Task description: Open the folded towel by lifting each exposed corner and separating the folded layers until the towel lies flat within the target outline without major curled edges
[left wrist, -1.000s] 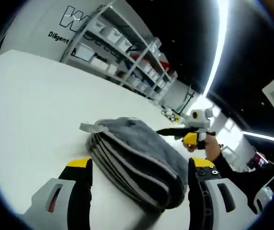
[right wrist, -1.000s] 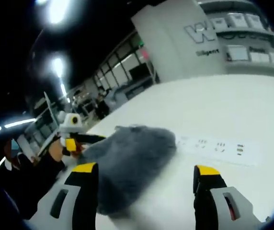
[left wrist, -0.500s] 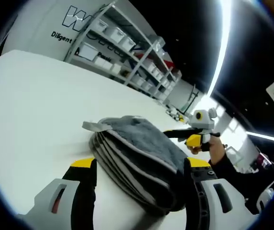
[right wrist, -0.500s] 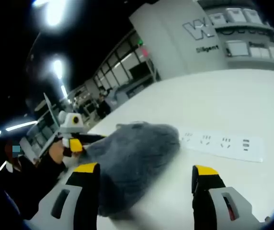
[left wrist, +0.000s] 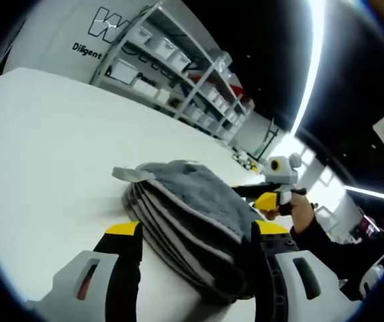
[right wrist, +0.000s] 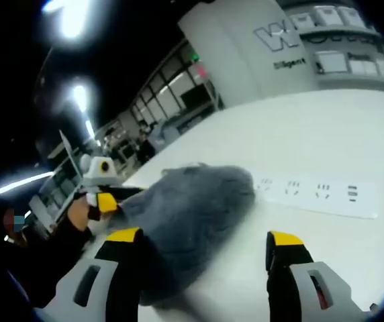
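A folded grey towel (left wrist: 188, 208) lies on the white table (left wrist: 51, 147), its stacked layer edges facing the left gripper view and a small corner tab sticking out at the left. My left gripper (left wrist: 197, 235) is open, its yellow-tipped jaws on either side of the towel's near end. In the right gripper view the towel (right wrist: 188, 208) is a fuzzy grey mound ahead of my right gripper (right wrist: 204, 240), which is open and close to its near edge. Each gripper shows beyond the towel in the other's view: the right gripper (left wrist: 272, 191) and the left gripper (right wrist: 101, 191).
A white power strip (right wrist: 319, 194) lies flat on the table just right of the towel. Shelving with white bins (left wrist: 172, 60) stands behind the table's far edge. A person's hand and dark sleeve (left wrist: 313, 228) hold the right gripper.
The left view has closed in on the towel, whose near end now sits deeper between the jaws. The right view has shifted slightly, with the power strip drifting right.
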`<state>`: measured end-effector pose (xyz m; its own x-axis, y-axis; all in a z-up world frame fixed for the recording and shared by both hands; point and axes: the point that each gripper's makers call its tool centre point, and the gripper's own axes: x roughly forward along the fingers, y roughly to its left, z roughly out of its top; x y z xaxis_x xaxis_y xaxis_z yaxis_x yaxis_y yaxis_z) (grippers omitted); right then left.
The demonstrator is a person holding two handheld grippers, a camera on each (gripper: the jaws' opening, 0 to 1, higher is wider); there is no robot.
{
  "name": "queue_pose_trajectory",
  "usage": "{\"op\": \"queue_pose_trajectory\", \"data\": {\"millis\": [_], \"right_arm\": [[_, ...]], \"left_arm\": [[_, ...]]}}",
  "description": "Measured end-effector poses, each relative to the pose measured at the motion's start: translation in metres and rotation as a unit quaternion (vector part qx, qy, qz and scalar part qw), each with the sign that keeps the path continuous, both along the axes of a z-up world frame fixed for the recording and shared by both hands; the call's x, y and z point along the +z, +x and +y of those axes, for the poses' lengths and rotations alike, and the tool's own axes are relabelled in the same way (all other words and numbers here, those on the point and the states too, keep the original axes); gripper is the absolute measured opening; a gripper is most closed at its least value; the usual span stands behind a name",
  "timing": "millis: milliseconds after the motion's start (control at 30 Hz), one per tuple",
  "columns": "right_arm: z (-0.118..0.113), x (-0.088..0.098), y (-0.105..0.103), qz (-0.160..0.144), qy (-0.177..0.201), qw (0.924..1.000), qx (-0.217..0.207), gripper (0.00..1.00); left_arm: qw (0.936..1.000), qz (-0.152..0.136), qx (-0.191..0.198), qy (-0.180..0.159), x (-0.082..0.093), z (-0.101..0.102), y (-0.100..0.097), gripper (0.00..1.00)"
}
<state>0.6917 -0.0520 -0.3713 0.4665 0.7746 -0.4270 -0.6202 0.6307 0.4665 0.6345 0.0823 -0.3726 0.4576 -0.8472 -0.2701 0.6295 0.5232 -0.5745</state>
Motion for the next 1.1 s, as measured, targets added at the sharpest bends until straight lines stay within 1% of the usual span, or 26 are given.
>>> {"op": "queue_pose_trajectory", "data": {"millis": [167, 267, 333, 367, 400, 433, 500, 533, 600, 633, 700, 833, 867, 900, 1000, 1033, 1100], "right_arm": [[-0.002, 0.003, 0.007, 0.001, 0.003, 1.0000, -0.002, 0.74], [-0.002, 0.003, 0.010, 0.001, 0.003, 1.0000, -0.003, 0.74], [-0.002, 0.002, 0.011, 0.002, 0.001, 1.0000, -0.002, 0.74], [0.002, -0.001, 0.002, 0.001, -0.001, 1.0000, -0.002, 0.74], [0.004, -0.004, -0.005, 0.002, -0.003, 1.0000, -0.001, 0.74], [0.004, -0.005, -0.006, 0.003, -0.004, 1.0000, -0.001, 0.74], [0.004, -0.005, -0.005, 0.005, -0.003, 1.0000, -0.003, 0.74], [0.005, -0.007, -0.012, 0.009, 0.000, 0.9999, -0.007, 0.73], [0.006, -0.008, -0.017, 0.010, 0.001, 0.9999, -0.009, 0.72], [0.008, -0.009, -0.022, 0.011, 0.003, 0.9999, -0.009, 0.72], [0.010, -0.009, -0.026, 0.013, 0.007, 0.9999, -0.007, 0.72], [0.014, -0.009, -0.032, 0.013, 0.008, 0.9999, -0.003, 0.70], [0.014, -0.010, -0.033, 0.014, 0.007, 0.9999, -0.002, 0.69], [0.015, -0.011, -0.035, 0.014, 0.006, 0.9999, -0.001, 0.67], [0.017, -0.013, -0.039, 0.017, 0.005, 0.9998, 0.000, 0.65], [0.016, -0.012, -0.037, 0.018, 0.006, 0.9998, 0.001, 0.63], [0.015, -0.012, -0.032, 0.016, 0.004, 0.9998, -0.006, 0.57]], "left_arm": [[1.0000, 0.000, -0.005, -0.005, 0.003, -0.003, -0.006, 0.65], [1.0000, -0.001, -0.001, -0.008, 0.006, -0.001, -0.006, 0.67], [0.9997, 0.003, 0.023, -0.007, 0.005, 0.001, -0.001, 0.73], [0.9995, 0.004, 0.032, 0.000, 0.002, 0.001, 0.001, 0.73], [0.9995, 0.005, 0.029, 0.008, -0.002, 0.000, -0.001, 0.72], [0.9996, 0.003, 0.024, 0.014, -0.004, -0.002, -0.003, 0.71], [0.9996, 0.005, 0.023, 0.016, -0.007, -0.003, -0.004, 0.71], [0.9996, 0.008, 0.023, 0.016, -0.008, -0.002, -0.005, 0.71], [0.9994, 0.009, 0.023, 0.023, -0.011, -0.002, -0.006, 0.70], [0.9994, 0.008, 0.023, 0.026, -0.012, -0.002, -0.007, 0.69], [0.9994, 0.011, 0.022, 0.027, -0.014, -0.001, -0.008, 0.69], [0.9995, 0.013, 0.018, 0.023, -0.014, -0.003, -0.011, 0.64], [0.9995, 0.019, 0.014, 0.020, -0.014, 0.003, 0.024, 0.62], [0.9995, 0.020, 0.012, 0.021, -0.015, 0.004, 0.031, 0.60], [0.9995, 0.019, 0.010, 0.023, -0.014, 0.004, 0.030, 0.58], [0.9996, 0.015, 0.009, 0.022, -0.015, 0.005, 0.030, 0.57], [0.9995, 0.018, 0.014, 0.019, -0.017, 0.008, 0.033, 0.53]]}}
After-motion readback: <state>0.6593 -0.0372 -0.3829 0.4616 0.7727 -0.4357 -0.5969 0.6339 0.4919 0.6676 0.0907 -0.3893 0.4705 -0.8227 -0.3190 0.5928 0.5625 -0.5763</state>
